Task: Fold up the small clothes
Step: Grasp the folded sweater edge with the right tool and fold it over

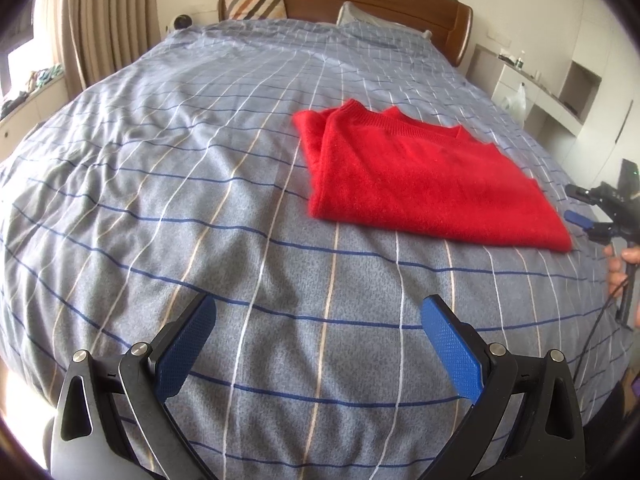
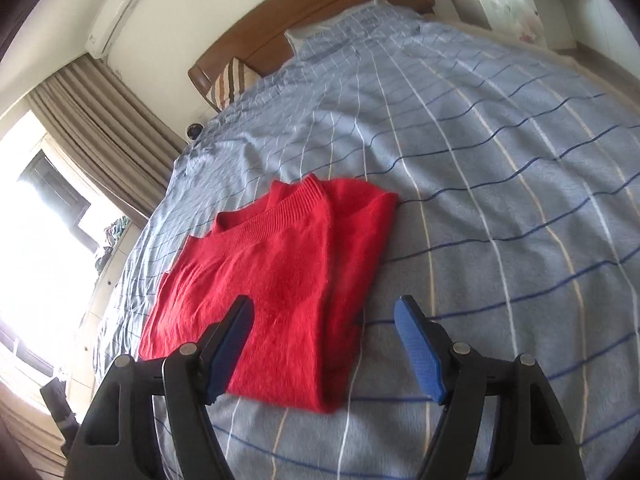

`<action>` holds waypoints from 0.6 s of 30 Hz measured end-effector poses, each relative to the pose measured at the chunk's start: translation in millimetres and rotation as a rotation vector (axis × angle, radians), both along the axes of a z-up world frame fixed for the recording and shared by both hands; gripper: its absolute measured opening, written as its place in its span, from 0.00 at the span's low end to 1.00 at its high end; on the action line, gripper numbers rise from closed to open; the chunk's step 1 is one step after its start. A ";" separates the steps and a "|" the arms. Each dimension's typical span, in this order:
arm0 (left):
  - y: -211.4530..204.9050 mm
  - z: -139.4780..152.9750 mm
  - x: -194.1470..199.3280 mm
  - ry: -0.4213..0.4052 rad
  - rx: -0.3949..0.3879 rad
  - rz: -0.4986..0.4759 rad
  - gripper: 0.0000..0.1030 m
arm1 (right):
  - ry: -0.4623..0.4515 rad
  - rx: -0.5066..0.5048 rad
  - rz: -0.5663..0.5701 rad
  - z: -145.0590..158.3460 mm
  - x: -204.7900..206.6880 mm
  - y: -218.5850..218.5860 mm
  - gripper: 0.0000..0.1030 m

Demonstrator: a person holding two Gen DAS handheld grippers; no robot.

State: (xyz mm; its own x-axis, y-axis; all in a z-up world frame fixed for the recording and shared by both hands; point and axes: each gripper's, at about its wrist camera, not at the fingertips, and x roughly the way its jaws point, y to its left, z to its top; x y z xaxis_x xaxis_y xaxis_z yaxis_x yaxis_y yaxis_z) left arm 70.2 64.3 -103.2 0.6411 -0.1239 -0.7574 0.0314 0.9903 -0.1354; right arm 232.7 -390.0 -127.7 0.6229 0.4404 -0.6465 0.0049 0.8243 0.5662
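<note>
1. The folded red knitted sweater [image 1: 420, 184] lies flat on the blue checked bed cover [image 1: 200, 200].
2. The left gripper [image 1: 318, 344] tilts down over bare cover, jaws wide apart and empty.
3. The right gripper [image 2: 324, 344] angles down above the sweater's near edge, jaws wide, gripping nothing.

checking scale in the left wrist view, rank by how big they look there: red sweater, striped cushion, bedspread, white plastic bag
1. bedspread, fills most of the view
2. red sweater
3. striped cushion
4. white plastic bag

The cushion and bag lie far from the camera, so their true sizes stay unsure.
</note>
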 end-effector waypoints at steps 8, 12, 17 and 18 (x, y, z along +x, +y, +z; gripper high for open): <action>40.9 4.4 -8.1 -0.006 -0.054 0.056 0.99 | 0.215 -0.014 0.005 -28.8 55.7 37.2 0.10; 53.7 3.4 -11.5 -0.035 -0.086 0.088 0.99 | 0.140 -0.107 0.039 23.6 59.8 77.1 0.10; 62.4 -16.5 -7.8 -0.019 -0.142 0.150 0.99 | 0.064 -0.162 0.205 73.9 81.2 185.3 0.10; 65.2 -21.3 -9.0 -0.003 -0.147 0.162 0.99 | 0.055 -0.191 0.250 75.6 83.9 211.5 0.10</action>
